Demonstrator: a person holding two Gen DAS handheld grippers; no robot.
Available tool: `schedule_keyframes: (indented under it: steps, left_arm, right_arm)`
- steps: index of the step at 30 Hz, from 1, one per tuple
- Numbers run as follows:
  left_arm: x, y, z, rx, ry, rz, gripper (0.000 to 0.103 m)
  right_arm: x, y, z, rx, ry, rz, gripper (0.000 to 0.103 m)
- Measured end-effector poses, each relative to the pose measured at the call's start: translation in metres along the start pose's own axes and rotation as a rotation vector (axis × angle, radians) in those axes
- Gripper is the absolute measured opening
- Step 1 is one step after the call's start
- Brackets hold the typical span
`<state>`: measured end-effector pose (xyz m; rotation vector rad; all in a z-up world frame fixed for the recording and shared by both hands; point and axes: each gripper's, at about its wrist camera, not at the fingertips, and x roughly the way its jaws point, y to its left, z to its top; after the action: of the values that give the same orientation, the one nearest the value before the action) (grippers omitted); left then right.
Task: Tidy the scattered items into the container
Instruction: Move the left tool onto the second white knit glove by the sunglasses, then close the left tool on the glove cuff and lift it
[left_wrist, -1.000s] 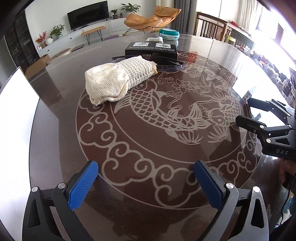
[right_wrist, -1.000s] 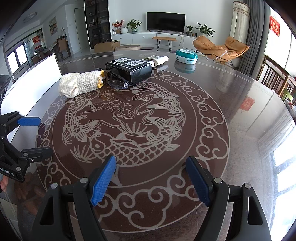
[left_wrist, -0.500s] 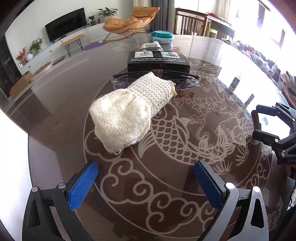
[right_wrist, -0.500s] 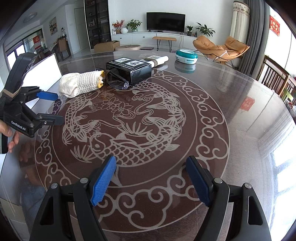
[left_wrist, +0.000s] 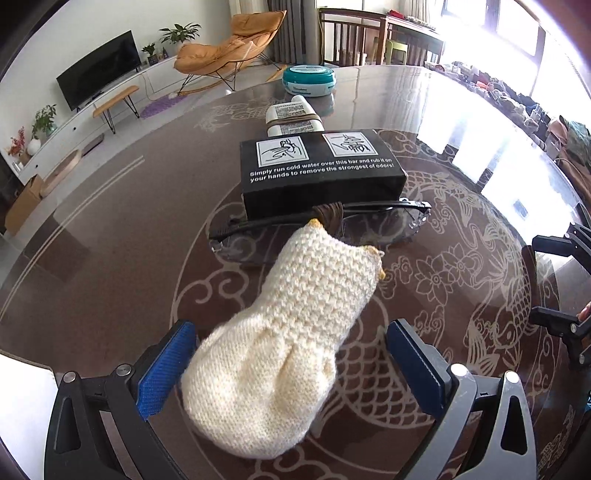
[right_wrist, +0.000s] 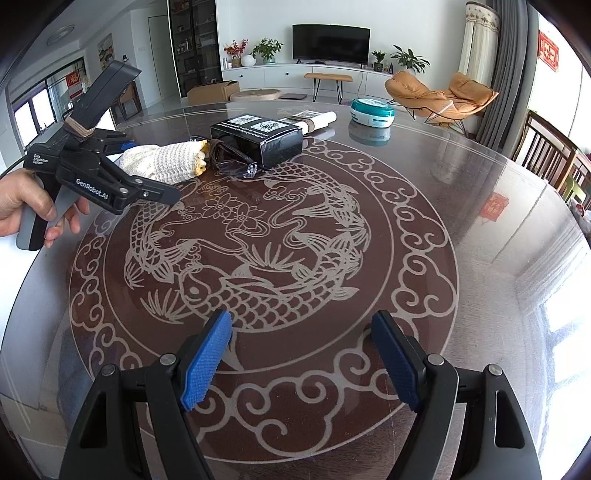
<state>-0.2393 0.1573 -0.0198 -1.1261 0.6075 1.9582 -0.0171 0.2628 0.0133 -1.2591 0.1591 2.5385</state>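
A cream knitted pouch (left_wrist: 295, 332) lies on the dark fish-patterned table (left_wrist: 129, 240), its closed end between the blue pads of my left gripper (left_wrist: 291, 369). The jaws stand wide on either side of it and are open. In the right wrist view the left gripper (right_wrist: 147, 170), held by a hand (right_wrist: 22, 206), hangs over the same pouch (right_wrist: 170, 162). My right gripper (right_wrist: 301, 362) is open above bare table, with nothing between its fingers. It also shows at the right edge of the left wrist view (left_wrist: 543, 282).
Just beyond the pouch lie dark sunglasses (left_wrist: 384, 225), then a black box (left_wrist: 317, 166), a white tube (left_wrist: 291, 118) and a teal round tin (left_wrist: 308, 79). A white surface (left_wrist: 18, 398) shows at the table's near left. Chairs stand beyond the far side.
My left gripper has moved forward across the table to the pouch, which now sits between its jaws, and it has rolled somewhat. The right gripper has stayed still.
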Motion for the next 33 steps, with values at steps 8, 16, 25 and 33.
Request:
schedule_keyframes:
  steps: [8,16,25,33]
  left_arm:
    - [0.006,-0.004,0.005,-0.09,-0.029,0.01,0.103]
    - [0.007,-0.012,0.008,-0.107,0.028,0.023,0.103]
    - [-0.015,-0.048,-0.005,-0.104,-0.047,0.247,0.05]
    - [-0.022,-0.071,-0.015,-0.052,-0.046,0.382,0.046]
  right_arm:
    - [0.0,0.0,0.0,0.001,0.0,0.0,0.079]
    - [0.0,0.0,0.0,0.002,0.0,-0.001,0.079]
    - [0.0,0.0,-0.001,0.002,0.0,-0.001,0.079]
    - [0.0,0.0,-0.001,0.001,0.0,0.0,0.079]
